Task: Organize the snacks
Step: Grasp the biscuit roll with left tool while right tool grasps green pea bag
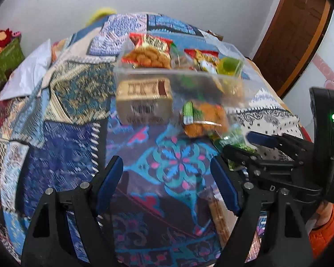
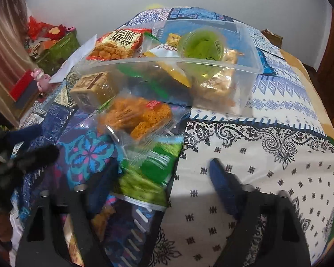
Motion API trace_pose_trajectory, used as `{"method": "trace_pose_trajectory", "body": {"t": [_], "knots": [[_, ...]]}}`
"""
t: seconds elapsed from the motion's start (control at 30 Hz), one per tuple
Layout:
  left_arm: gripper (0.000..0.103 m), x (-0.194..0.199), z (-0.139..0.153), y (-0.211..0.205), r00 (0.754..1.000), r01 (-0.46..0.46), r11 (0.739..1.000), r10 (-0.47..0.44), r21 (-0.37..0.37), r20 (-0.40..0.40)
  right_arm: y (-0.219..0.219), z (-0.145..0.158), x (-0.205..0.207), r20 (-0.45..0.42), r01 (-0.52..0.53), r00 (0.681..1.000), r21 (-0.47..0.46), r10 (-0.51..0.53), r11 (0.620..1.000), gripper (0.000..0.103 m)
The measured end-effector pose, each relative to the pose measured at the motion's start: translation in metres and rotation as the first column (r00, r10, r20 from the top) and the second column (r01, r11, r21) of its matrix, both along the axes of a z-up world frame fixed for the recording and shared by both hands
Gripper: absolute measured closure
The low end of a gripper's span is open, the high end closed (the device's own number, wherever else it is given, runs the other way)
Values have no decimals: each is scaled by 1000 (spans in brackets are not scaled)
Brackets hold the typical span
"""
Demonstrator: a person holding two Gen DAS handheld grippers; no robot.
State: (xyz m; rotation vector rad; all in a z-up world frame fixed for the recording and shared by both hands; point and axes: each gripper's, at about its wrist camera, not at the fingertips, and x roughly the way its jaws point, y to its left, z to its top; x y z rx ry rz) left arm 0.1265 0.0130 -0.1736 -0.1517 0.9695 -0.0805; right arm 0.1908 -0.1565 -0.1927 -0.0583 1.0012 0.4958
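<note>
— Seen from the left wrist: left gripper spread wide over bare patchwork cloth, nothing between the blue pads. Ahead of the jaws, clear plastic bin, rectangular, thin-walled, loaded with snacks. Just before its near wall, tan carton, boxy, barcode facing the camera. Right of that, orange snack pack in crinkled clear wrap.

— And from the right wrist?

— Right gripper also spread, hovering low. Green snack bag, glossy and crumpled, lying between the jaws but hard by the left finger; touching or not, cannot tell through the blur. Beyond the tips, the same orange pack, ribbed noodle-like blocks visible. Farther ahead, the bin again.

— Anything exclusive to one view?

— Only here: round green cup, translucent, tilted on top of the bin's contents, clearly read; red nugget bag with bold characters, propped at the bin's far-left corner. White paisley panel of the cloth stretching right of the jaws. Only in the left view: the right gripper seen side-on at the right, jaws apart around the green bag, green light glowing on its body; brown wooden door beyond.

— Texture overall?

— Soft printed fabric underneath, slick film on every packet, rigid plastic for the bin.
</note>
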Motion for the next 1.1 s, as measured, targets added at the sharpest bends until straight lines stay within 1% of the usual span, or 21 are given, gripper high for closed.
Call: {"method": "trace_pose_trajectory", "body": {"t": [0.03, 0.07, 0.1, 0.13, 0.4, 0.63, 0.67, 0.73, 0.83, 0.9, 1.03, 1.1], "knots": [[22, 0, -2, -2, 1000, 3, 1000, -3, -4, -4, 2, -1, 0, -13, -20, 1000, 10, 20, 1000, 44], [22, -2, -3, -4, 1000, 7, 1000, -7, -8, -8, 3, 0, -1, -10, -27, 1000, 16, 27, 1000, 54], [22, -3, -5, -7, 1000, 11, 1000, -11, -13, -12, 5, 0, -1, -10, -37, 999, 22, 37, 999, 61], [22, -4, -5, -10, 1000, 14, 1000, -14, -17, -15, 6, 1, -4, -14, -52, 999, 29, 53, 998, 61], [22, -22, -6, -40, 996, 81, 996, -82, -35, -33, -16, 7, -27, 35, 10, 999, 13, -10, 1000, 64], [23, -38, -18, -60, 991, 120, 991, -124, -59, -57, -55, 19, -44, 54, 87, 995, 47, -89, 995, 65], [27, -41, -20, -63, 990, 125, 990, -129, -60, -60, -59, 20, -46, 54, 92, 994, 54, -95, 994, 65], [47, -47, -26, -68, 988, 135, 989, -139, -57, -63, -66, 24, -50, 58, 104, 993, 66, -107, 992, 65], [55, -52, -25, -70, 988, 145, 988, -147, -46, -41, -69, 28, -54, 62, 113, 991, 82, -118, 990, 65], [56, -54, -23, -67, 990, 136, 989, -138, -58, -34, -71, 30, -56, 66, 115, 990, 91, -121, 989, 65], [57, -54, -12, -60, 993, 116, 992, -116, -50, -4, -71, 37, -60, 84, 108, 990, 103, -117, 989, 65], [58, -54, -3, -55, 994, 107, 993, -106, -46, 24, -70, 41, -60, 95, 102, 989, 110, -113, 989, 65]]}}
